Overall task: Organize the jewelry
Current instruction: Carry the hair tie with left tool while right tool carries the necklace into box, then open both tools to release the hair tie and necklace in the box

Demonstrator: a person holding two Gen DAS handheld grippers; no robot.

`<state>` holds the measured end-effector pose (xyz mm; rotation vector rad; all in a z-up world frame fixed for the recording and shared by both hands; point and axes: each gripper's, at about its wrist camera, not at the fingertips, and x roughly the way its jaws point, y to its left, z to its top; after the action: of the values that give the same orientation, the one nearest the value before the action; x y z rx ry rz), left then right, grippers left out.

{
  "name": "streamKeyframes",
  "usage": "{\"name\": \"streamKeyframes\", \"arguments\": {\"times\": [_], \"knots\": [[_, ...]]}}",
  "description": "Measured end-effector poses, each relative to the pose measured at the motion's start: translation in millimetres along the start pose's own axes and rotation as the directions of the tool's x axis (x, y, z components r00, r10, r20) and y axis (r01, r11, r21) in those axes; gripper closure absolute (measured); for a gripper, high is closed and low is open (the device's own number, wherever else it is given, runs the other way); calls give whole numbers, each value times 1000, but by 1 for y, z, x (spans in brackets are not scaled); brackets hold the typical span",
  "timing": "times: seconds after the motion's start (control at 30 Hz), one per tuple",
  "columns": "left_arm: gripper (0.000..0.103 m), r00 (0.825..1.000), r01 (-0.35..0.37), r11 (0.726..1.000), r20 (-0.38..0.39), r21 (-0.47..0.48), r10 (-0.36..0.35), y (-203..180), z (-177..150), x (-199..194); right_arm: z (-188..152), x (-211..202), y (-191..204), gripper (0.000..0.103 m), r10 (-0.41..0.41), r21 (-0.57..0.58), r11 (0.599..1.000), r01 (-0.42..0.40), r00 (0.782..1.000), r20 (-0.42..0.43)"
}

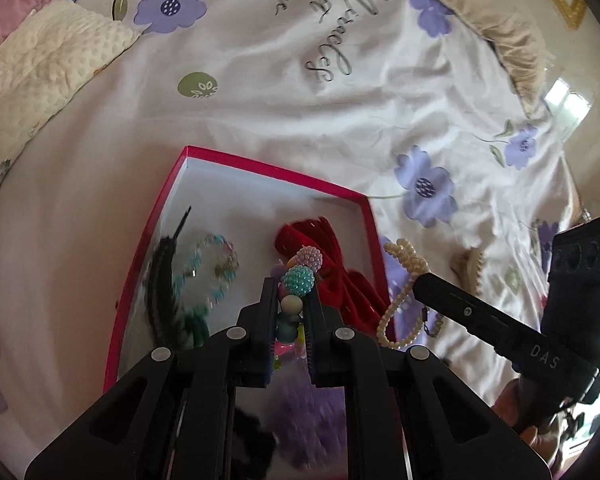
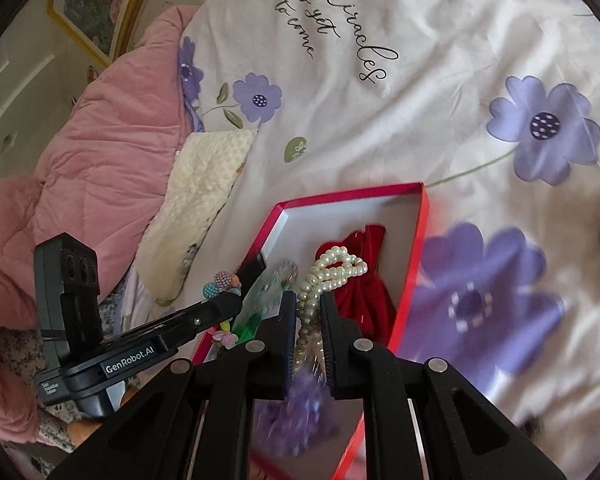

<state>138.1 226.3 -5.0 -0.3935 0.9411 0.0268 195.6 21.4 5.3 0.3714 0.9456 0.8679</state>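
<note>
Pink-rimmed box (image 1: pixel 274 171), beaded strand (image 1: pixel 300 276) over it, pearls (image 2: pixel 332 276) inside edge.

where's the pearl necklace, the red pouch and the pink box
pearl necklace (image 2: pixel 334 268): right wrist view, on the looped strands above the claw tips
red pouch (image 2: pixel 358 300): right wrist view, on its gathered red cloth inside the box
pink box (image 1: pixel 260 168): left wrist view, on its far rim

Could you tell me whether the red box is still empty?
No, the red box already holds a red velvet pouch, a beaded bracelet and a black feather.
</note>
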Motion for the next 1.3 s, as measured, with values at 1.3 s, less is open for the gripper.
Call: {"name": "streamKeyframes", "arguments": {"times": [1.3], "knots": [[77,982,-144,989,-122,28,146,2,17,74,29,78,-42,86,-49,53,997,55,992,-115]]}}
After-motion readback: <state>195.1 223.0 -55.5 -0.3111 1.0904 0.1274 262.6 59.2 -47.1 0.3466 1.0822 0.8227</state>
